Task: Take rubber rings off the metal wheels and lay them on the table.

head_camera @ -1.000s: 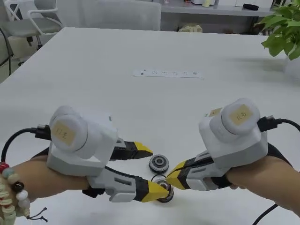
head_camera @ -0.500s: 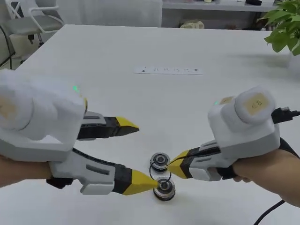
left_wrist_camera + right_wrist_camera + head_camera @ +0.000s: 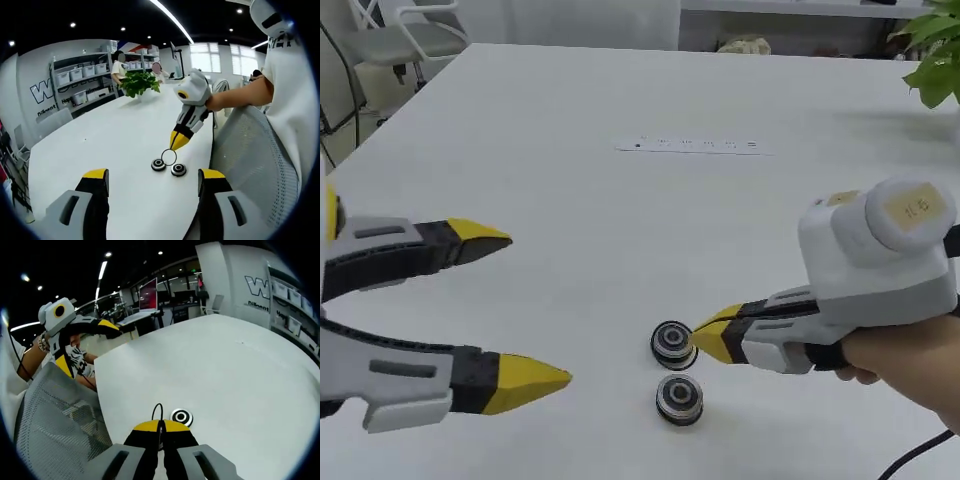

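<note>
A rubber ring (image 3: 162, 158) pinched in the right gripper (image 3: 705, 335), two metal wheels (image 3: 679, 398) on the bench (image 3: 620, 220).
Its jaws are closed on the thin black ring at the farther wheel's (image 3: 672, 342) 3 o'clock; the left gripper (image 3: 535, 308), jaws wide apart, hovers at the wheels' 9 o'clock.

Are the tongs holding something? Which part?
The right tongs pinch a thin rubber ring by one spot on its rim; the left tongs are open and empty.
</note>
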The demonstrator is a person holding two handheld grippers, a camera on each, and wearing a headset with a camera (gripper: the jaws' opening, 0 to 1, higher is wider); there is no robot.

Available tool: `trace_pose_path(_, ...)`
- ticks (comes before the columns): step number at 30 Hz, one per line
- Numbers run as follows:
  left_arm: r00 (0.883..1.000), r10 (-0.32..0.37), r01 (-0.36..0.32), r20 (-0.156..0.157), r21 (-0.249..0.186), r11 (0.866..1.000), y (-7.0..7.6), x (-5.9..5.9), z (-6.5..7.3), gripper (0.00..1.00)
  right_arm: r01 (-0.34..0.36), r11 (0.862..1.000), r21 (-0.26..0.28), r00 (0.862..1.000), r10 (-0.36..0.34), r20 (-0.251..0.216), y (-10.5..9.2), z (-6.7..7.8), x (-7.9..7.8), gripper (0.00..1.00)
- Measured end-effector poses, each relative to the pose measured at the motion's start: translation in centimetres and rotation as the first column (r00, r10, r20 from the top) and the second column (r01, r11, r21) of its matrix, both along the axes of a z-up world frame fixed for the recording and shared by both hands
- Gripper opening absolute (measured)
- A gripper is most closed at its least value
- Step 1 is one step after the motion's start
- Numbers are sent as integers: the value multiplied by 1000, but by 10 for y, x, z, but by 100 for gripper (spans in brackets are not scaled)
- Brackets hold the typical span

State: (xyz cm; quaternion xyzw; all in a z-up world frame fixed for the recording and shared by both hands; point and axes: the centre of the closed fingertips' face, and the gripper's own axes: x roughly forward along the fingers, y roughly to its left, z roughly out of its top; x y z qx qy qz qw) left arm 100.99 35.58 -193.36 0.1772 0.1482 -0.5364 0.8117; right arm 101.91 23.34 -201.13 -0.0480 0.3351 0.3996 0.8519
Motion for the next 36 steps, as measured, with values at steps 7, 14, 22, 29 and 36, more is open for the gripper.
trace_pose_path(7,993,93,-95,-72,-30,995,20,-3,-19,71,44,998,53,999,-44,-9,-3,7,5,0)
trace_pose_path(14,980,141,-152,-143,-68,986,24,-8,-36,71,86,988,129,996,-85,-17,-4,17,10,0)
trace_pose_path(22,969,161,-173,-185,-49,984,21,-12,-54,71,131,966,225,991,-132,-11,-5,35,13,0)
trace_pose_path(29,967,159,-168,-199,-30,985,20,-17,-61,71,148,929,340,987,-158,1,-1,56,16,0)
trace_pose_path(36,964,172,-179,-204,-17,984,21,-16,-65,73,155,891,427,986,-168,-7,2,70,16,0)
